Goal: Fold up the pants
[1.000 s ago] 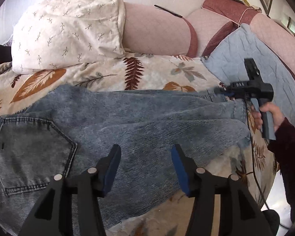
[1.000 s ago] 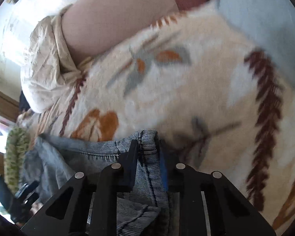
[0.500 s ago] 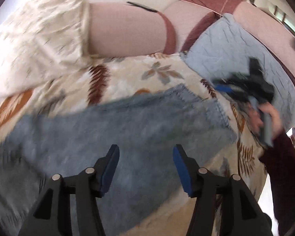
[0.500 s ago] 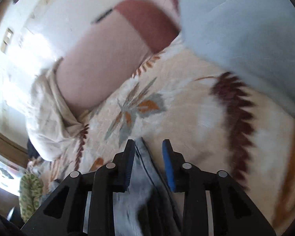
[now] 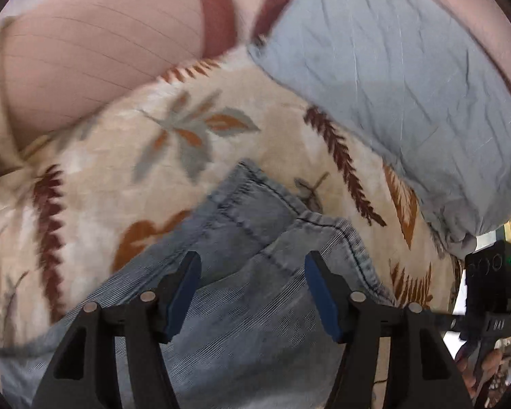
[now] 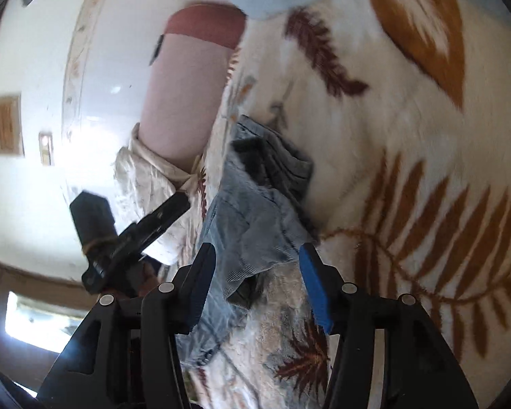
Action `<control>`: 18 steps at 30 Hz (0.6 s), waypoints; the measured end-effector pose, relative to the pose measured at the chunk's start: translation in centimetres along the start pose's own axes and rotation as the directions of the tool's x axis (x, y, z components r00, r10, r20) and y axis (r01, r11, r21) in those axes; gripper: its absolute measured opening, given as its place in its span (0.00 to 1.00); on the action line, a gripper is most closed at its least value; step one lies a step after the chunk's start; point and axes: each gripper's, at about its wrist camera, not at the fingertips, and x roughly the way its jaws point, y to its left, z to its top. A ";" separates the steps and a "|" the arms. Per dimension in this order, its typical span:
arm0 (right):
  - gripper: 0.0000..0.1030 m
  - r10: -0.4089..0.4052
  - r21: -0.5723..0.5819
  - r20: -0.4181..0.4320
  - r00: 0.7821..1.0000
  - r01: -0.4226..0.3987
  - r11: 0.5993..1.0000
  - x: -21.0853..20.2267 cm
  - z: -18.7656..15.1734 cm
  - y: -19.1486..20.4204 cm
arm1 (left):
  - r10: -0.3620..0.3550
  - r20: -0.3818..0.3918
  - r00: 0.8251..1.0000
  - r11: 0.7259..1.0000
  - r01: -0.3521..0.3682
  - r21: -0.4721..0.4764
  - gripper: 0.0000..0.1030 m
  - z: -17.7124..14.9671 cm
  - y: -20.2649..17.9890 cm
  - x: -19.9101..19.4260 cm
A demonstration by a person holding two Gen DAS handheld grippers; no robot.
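Since a second ago we have let go with our right gripper (image 6: pixel 257 284), which was clenched on a hem, and we have swung the left gripper (image 5: pixel 252 288) along the pants toward the leg ends. Both sets of fingers now stand released, wide apart, with nothing between them; the left hovers just over the denim, the right sits back from the hems. The pants (image 5: pixel 242 272) lie on the bed (image 5: pixel 126 156), on its leaf-patterned blanket, one leg resting over the other so the two hems (image 5: pixel 276 197) sit nearly together. We judge that stacking is deliberate: the lengthwise fold looks done, and aligned hems let us take both layers in one pinch for the next fold toward the waist. Counting what shows: one pair of pants, two leg ends, two grippers, one blue-grey quilted cushion (image 5: pixel 391 78) near the hems, one pink bolster (image 5: pixel 95 54) at the back of the bed, and one cream patterned pillow (image 6: pixel 143 184) in the right wrist view.
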 end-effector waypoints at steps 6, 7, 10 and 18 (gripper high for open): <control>0.50 0.065 0.189 -0.020 0.998 -0.060 0.980 1.7 0.3 -3.6 | 0.005 -0.089 0.996 0.999 0.000 0.046 0.53 1.0 -2.1 4.0; 0.50 0.095 0.223 -0.012 0.995 -0.090 0.971 1.7 0.3 -4.2 | 0.003 -0.096 0.995 0.999 0.002 0.051 0.52 1.0 -2.4 4.3; 0.45 0.126 0.265 0.011 0.992 -0.125 0.956 2.1 0.6 -4.7 | -0.009 -0.123 0.992 0.996 0.020 0.087 0.44 1.1 -3.5 5.2; 0.14 0.029 0.220 0.034 0.999 -0.036 0.975 2.3 0.2 -4.5 | 0.000 -0.145 0.989 0.987 0.023 0.157 0.34 1.4 -5.4 6.5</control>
